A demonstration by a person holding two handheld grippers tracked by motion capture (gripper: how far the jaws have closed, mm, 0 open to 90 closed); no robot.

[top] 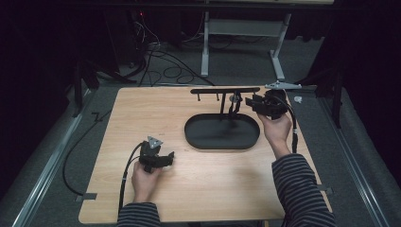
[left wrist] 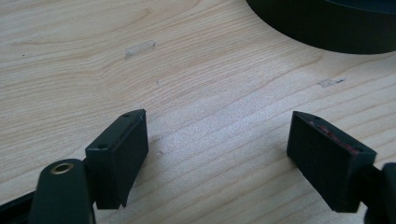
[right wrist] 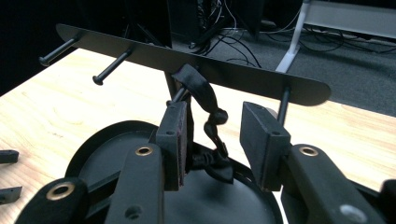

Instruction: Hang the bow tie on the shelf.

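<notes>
A: Since the black strap point(right wrist: 205, 100) is draped over a peg of the stand's crossbar point(right wrist: 243, 77), is the right hand-held gripper point(right wrist: 212, 140) gripping it?

B: I'd say not. Its jaws stand about half open, one on each side of the hanging strap; the left pad looks near the strap, perhaps brushing it, but nothing is pinched. The strap's weight seems carried by the peg.

A: And where does the strap end?

B: It hangs down from the crossbar, with its knotted lower end dangling just above the stand's oval black base point(top: 222, 135). From the high view the right hand-held gripper point(top: 253, 101) sits level at the crossbar's right end, pointing along it.

A: Why hold it level like that?

B: Probably because the strap loops over a horizontal peg, so approaching from the side lets the jaws straddle it without knocking the crossbar.

A: The left hand-held gripper point(top: 165, 158)?

B: Wide open with nothing between its jaws, resting low on the table point(top: 213, 189), well to the left of the base. It looks parked out of the way.
</notes>
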